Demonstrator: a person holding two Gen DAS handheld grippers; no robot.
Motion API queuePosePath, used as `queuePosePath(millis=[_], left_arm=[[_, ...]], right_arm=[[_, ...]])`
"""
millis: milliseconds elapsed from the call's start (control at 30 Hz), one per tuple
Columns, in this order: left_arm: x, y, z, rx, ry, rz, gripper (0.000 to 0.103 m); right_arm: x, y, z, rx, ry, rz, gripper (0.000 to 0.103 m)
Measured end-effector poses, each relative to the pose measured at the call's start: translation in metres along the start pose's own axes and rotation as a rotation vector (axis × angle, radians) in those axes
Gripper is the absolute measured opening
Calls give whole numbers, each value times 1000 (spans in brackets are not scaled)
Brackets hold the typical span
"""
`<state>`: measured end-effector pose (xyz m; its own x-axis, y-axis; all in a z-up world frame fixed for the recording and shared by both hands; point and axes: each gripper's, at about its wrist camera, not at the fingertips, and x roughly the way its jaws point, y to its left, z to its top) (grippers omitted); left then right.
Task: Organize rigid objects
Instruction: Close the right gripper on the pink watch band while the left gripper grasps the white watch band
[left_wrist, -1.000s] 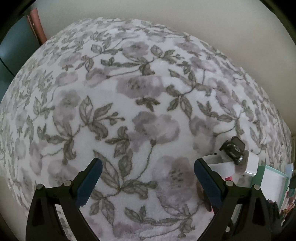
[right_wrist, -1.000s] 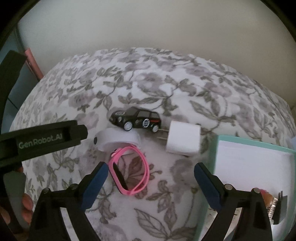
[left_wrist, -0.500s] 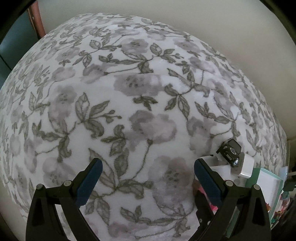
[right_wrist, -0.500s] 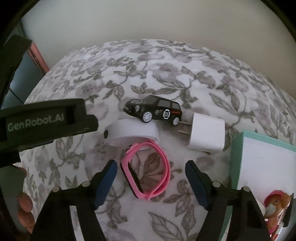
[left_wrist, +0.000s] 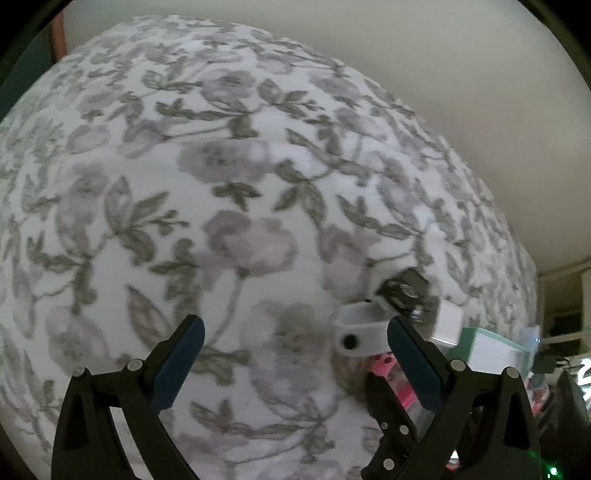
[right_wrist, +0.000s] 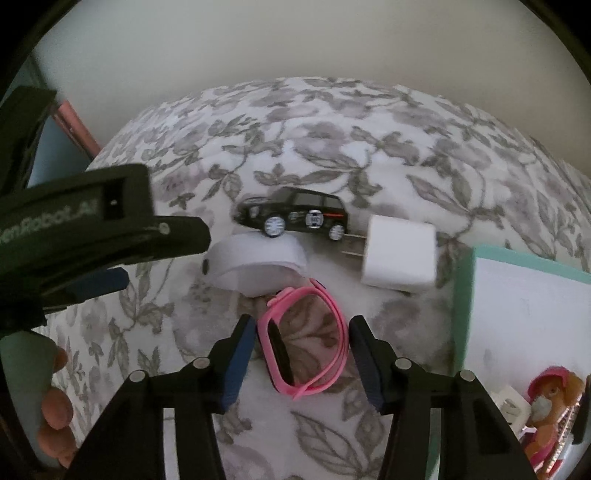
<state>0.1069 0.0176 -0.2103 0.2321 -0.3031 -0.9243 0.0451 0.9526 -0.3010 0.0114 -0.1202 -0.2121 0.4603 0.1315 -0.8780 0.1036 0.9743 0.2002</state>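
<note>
right hand-held gripper (right_wrist: 302, 352) | jaws closing, not yet pressing | pink watch (right_wrist: 306, 341) between fingers

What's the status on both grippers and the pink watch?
Right gripper closing around pink plastic watch, pads not yet pressing. Left gripper open, empty. White band touching the watch's far end.

Both wrist views are dim, lit by soft, even indoor light with no hard shadows or glare. Strong fisheye distortion bulges the floral bedspread (left_wrist: 229, 236) into a dome and leaves black vignette corners. The left view is motion-blurred, smearing the print. The right view is softer toward its edges, with muted colours.
</note>
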Motion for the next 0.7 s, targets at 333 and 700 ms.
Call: queuePosePath(millis=[333,700], left_arm=[[23,-23,-5,44,9,-88,96],[23,-30,-7,89,4,-156,54]], right_arm=[[-6,-27,-2,92,7,-3,56],[-3,-31,-4,104,18,-2,56]])
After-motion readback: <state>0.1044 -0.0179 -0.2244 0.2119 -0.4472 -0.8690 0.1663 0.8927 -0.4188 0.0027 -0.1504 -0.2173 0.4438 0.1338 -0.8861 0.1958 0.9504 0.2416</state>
